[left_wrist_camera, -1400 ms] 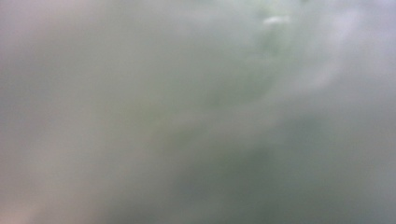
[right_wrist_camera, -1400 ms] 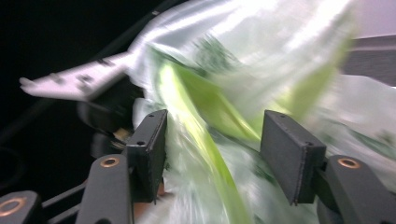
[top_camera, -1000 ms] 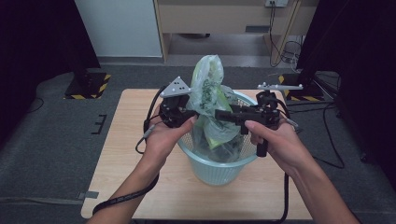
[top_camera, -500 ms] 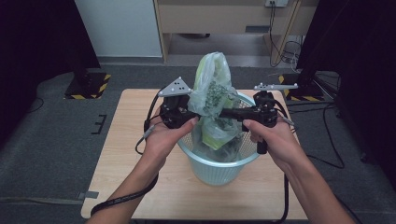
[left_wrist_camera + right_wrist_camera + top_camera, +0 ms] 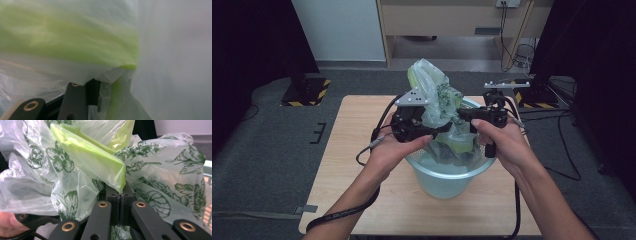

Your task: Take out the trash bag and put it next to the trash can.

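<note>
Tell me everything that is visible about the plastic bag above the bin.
The plastic bag is thin, translucent film, pale with a yellow-green band and dark green printed vegetables and flowers. It is crumpled and stands bunched upward out of the pale blue slotted bin on the wooden table, its lower part hanging inside. The right claw is shut on a fold of the green band. The left claw, whose jaws have just been opening, sits against the film on the other side.
</note>
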A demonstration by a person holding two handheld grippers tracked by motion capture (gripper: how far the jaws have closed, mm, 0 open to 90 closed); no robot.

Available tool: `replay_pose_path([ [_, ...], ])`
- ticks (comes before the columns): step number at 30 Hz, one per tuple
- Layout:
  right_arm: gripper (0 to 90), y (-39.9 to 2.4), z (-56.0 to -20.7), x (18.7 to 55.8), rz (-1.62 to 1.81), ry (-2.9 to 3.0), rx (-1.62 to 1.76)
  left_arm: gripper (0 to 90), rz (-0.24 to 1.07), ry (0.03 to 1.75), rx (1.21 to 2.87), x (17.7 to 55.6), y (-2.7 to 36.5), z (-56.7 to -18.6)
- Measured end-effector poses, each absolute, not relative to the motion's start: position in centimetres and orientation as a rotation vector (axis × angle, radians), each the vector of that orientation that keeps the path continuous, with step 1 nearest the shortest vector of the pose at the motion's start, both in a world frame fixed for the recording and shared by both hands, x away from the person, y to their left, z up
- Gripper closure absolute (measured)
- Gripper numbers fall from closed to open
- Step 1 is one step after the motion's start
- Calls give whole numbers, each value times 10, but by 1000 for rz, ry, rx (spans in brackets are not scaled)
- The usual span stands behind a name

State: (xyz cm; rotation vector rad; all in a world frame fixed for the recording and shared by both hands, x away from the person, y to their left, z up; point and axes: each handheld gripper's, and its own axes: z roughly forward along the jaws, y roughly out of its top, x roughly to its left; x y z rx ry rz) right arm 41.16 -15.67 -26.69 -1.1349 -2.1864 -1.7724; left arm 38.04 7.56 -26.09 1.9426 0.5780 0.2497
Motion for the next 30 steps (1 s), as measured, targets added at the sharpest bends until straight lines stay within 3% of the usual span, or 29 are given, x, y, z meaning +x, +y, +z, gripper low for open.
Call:
replay_pose_path([
  [5,894,-155,-263,409,-1782,-2105,-1096,481,288,589,1966,381,73,-261],
  [9,894,-146,-259,406,-1758,-2072,-1065,476,299,595,1962,383,70,-263],
  [13,894,-142,-258,408,-1757,-2026,-1045,589,313,595,1964,383,70,-262],
  [17,892,-140,-259,408,-1756,-2014,-1061,777,321,602,1954,386,69,-264],
  [21,871,-142,-260,409,-1760,-2020,-1073,839,313,606,1955,387,68,-267],
  [25,711,-149,-260,408,-1784,-2018,-1102,858,310,627,1947,389,71,-270],
  [27,587,-155,-259,407,-1795,-2030,-1145,861,314,633,1949,390,72,-270],
  [30,497,-167,-258,406,-1815,-2031,-1178,862,324,638,1943,391,74,-270],
])
